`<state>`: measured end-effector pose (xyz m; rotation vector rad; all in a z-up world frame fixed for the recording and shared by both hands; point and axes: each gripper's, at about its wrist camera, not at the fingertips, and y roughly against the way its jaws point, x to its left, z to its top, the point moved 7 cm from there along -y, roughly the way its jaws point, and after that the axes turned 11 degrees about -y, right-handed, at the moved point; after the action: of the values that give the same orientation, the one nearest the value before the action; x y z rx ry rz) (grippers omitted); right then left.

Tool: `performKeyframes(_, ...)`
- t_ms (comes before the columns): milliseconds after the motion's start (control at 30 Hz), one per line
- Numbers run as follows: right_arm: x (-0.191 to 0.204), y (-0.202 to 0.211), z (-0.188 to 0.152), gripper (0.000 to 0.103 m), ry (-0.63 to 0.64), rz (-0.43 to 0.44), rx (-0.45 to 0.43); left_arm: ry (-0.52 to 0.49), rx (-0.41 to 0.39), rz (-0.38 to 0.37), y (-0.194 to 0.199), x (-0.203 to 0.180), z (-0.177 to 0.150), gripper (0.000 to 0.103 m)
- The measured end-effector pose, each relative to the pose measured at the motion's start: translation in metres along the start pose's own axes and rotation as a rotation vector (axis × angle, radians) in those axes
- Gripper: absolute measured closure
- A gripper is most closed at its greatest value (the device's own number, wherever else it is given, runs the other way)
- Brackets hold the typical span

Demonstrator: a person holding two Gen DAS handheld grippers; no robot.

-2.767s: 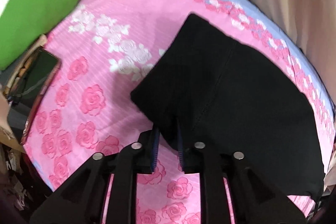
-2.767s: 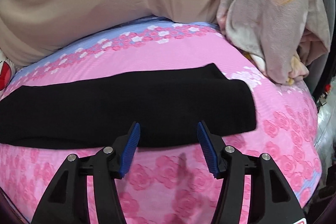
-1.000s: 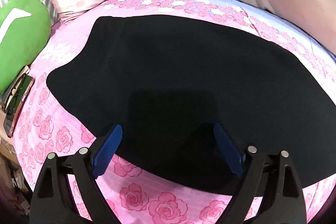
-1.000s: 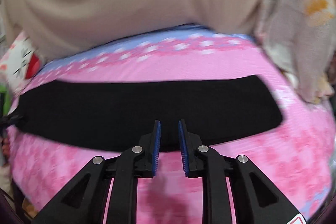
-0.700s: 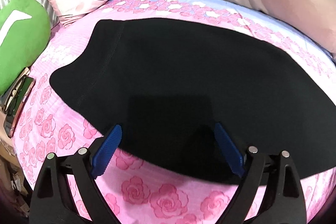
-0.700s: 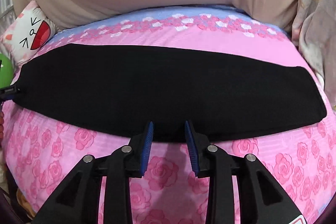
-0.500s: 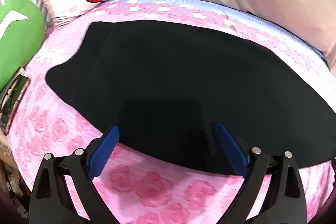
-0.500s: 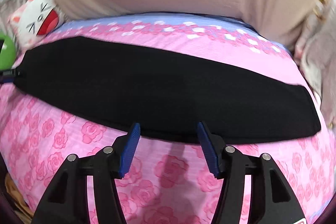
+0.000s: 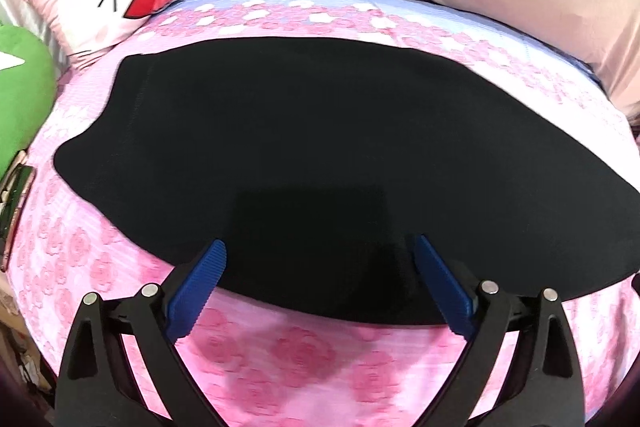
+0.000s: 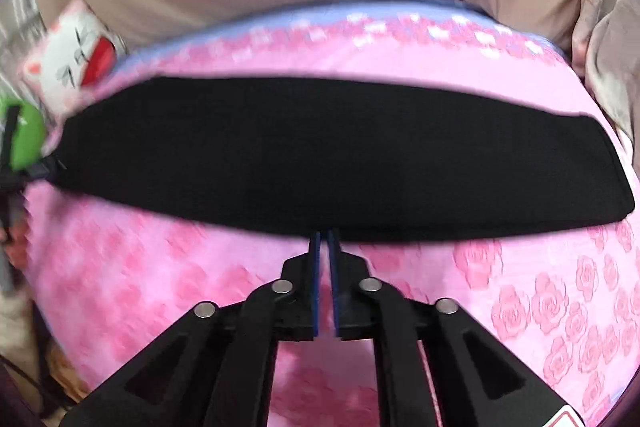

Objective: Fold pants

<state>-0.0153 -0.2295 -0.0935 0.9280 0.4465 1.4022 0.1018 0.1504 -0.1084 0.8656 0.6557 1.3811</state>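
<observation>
while the left gripper (image 9: 318, 281) hangs spread wide above the black pants (image 9: 320, 163), the right gripper (image 10: 324, 239) has gone from spread to closing at their near edge. whether cloth is caught, i can't tell; another fold looks likely.

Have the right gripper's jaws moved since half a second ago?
Yes. The right gripper stood wide apart then; now its jaws are closing, nearly together, at the near edge of the black pants on the pink sheet.
</observation>
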Motion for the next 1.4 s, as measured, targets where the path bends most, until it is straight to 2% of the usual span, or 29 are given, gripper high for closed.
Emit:
performKeyframes(67,0.013,0.001,0.013,0.095,0.026,0.012,-0.033,-0.02,-0.012,-0.024,0.004,-0.017,0.003,0.01)
performKeyframes(167,0.029,-0.017,0.024,0.095,0.058,0.023,-0.021,-0.065,-0.032,-0.053,0.011,-0.043,0.006,0.01)
performKeyframes(267,0.024,-0.046,0.014,0.095,0.087,-0.046,0.043,-0.115,-0.039,-0.083,0.016,-0.068,0.004,0.01)
performKeyframes(333,0.024,-0.035,0.006,0.095,0.109,-0.048,0.042,-0.148,-0.035,-0.092,0.017,-0.081,0.002,0.009)
performKeyframes(433,0.02,-0.023,0.009,0.095,0.07,-0.029,0.05,-0.182,-0.034,-0.108,0.015,-0.101,0.001,0.009)
performKeyframes(533,0.018,-0.025,0.025,0.092,0.027,0.0,0.009,-0.196,-0.036,-0.11,0.013,-0.12,0.006,0.009)
performKeyframes(633,0.006,-0.045,0.02,0.094,-0.001,0.009,0.078,-0.203,-0.044,-0.103,0.007,-0.131,0.015,0.009)
performKeyframes(700,-0.003,-0.031,0.013,0.094,-0.014,0.049,0.08,-0.218,-0.052,-0.061,0.002,-0.135,0.018,0.007)
performKeyframes(733,-0.011,-0.022,0.011,0.091,-0.027,0.043,0.07,-0.226,-0.047,-0.025,-0.005,-0.135,0.02,0.007)
performKeyframes(800,-0.051,0.007,0.016,0.071,-0.07,-0.065,-0.023,-0.234,-0.037,-0.009,-0.013,-0.138,0.02,0.007)
performKeyframes(833,-0.074,0.019,0.019,0.054,-0.094,-0.136,-0.065,-0.229,-0.036,-0.005,-0.017,-0.139,0.019,0.007)
performKeyframes(867,-0.112,0.036,0.023,0.045,-0.147,-0.23,-0.121,-0.228,-0.047,0.004,-0.017,-0.14,0.02,0.006)
performKeyframes(967,-0.192,0.058,0.027,0.045,-0.307,-0.323,-0.17,-0.232,-0.067,0.04,-0.015,-0.142,0.018,0.005)
performKeyframes(1100,-0.264,0.056,0.027,0.045,-0.455,-0.375,-0.158,-0.211,-0.093,0.068,-0.014,-0.144,0.016,0.005)
performKeyframes(1200,-0.284,0.042,0.029,0.045,-0.484,-0.368,-0.123,-0.206,-0.097,0.083,-0.013,-0.144,0.016,0.005)
performKeyframes(1300,-0.281,0.043,0.033,0.048,-0.486,-0.331,-0.158,-0.199,-0.096,0.083,-0.014,-0.144,0.015,0.005)
performKeyframes(1333,-0.278,0.043,0.036,0.052,-0.471,-0.321,-0.168,-0.194,-0.095,0.082,-0.014,-0.144,0.015,0.005)
performKeyframes(1400,-0.277,0.037,0.04,0.069,-0.447,-0.305,-0.15,-0.181,-0.091,0.086,-0.013,-0.143,0.015,0.005)
